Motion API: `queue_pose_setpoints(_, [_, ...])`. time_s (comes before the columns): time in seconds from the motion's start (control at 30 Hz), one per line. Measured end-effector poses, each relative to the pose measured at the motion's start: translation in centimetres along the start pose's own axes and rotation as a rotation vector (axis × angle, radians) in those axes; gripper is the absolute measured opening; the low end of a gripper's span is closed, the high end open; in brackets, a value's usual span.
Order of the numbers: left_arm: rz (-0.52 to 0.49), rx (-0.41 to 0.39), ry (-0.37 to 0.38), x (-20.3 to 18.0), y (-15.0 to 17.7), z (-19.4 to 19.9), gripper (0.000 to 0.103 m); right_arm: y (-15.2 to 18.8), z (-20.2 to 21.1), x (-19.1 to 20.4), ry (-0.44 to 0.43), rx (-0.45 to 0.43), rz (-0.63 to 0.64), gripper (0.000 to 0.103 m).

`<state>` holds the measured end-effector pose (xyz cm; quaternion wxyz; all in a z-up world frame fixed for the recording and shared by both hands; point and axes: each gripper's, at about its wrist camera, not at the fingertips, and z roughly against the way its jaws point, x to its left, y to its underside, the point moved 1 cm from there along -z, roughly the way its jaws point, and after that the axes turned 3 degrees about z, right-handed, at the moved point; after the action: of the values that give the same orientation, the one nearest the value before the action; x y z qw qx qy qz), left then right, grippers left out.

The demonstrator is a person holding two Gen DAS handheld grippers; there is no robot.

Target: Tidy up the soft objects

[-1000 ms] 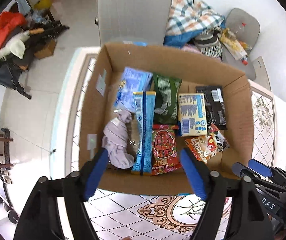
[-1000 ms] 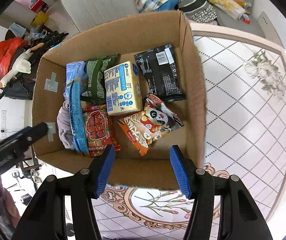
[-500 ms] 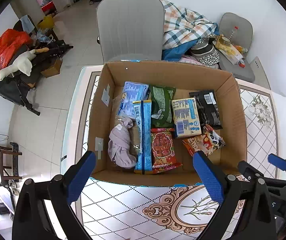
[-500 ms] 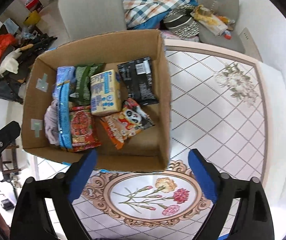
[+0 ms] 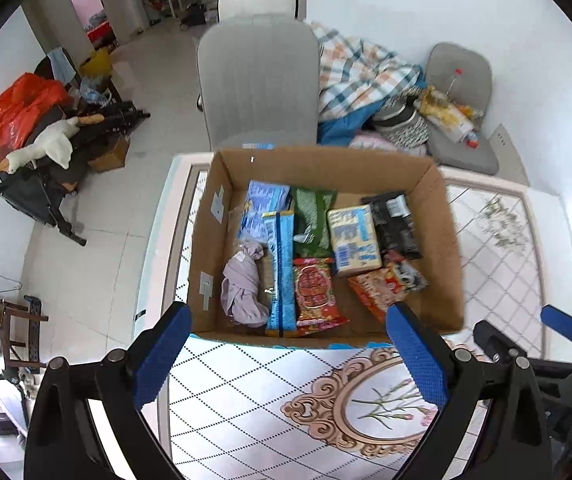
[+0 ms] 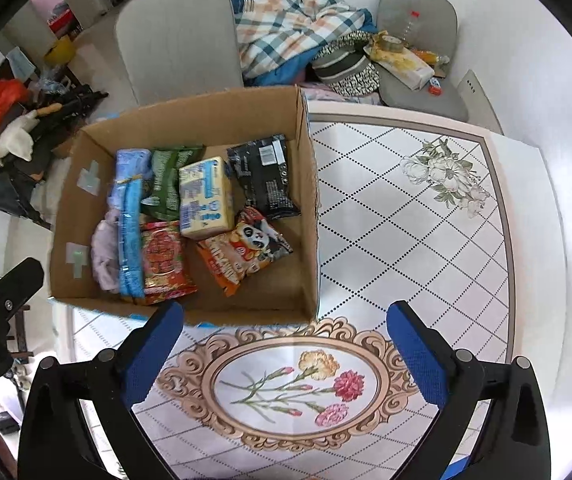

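An open cardboard box stands on the patterned table. Inside lie a lilac cloth bundle, a long blue packet, a red snack bag, a green bag, a cream-coloured pack, a black packet and an orange panda bag. My left gripper is open and empty, above the table in front of the box. My right gripper is open and empty, to the box's front right.
The table stretches to the right of the box, with a flower medallion below my right gripper. Behind the box stand a grey chair and a second chair with clutter. A checked blanket lies between them. The table's left edge drops to the floor.
Both grippers have pulled back and up from the box and opened wider. The box contents have not moved.
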<state>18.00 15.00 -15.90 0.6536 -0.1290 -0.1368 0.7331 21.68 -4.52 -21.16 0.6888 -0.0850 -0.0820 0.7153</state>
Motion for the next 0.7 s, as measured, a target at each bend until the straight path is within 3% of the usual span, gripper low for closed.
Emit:
queue_pose_setpoints(0.23, [-0.011,-0.073,0.057,-0.8,1.0,7.1,0.1,2.5,8.7,-0.4,-0.018,-0.124,0.005,0.103])
queue_pose_setpoints(0.4, [-0.026,-0.117,0.056,-1.0,2.0,10.7,0.1,4.2,14.0,-1.0,0.006,-0.213,0.013,0.103])
queue_pose_setpoints(0.7, [-0.015,-0.167,0.058,-0.9,3.3,14.9,0.1,6.2,19.9,-1.2,-0.004,-0.284,0.019,0.103])
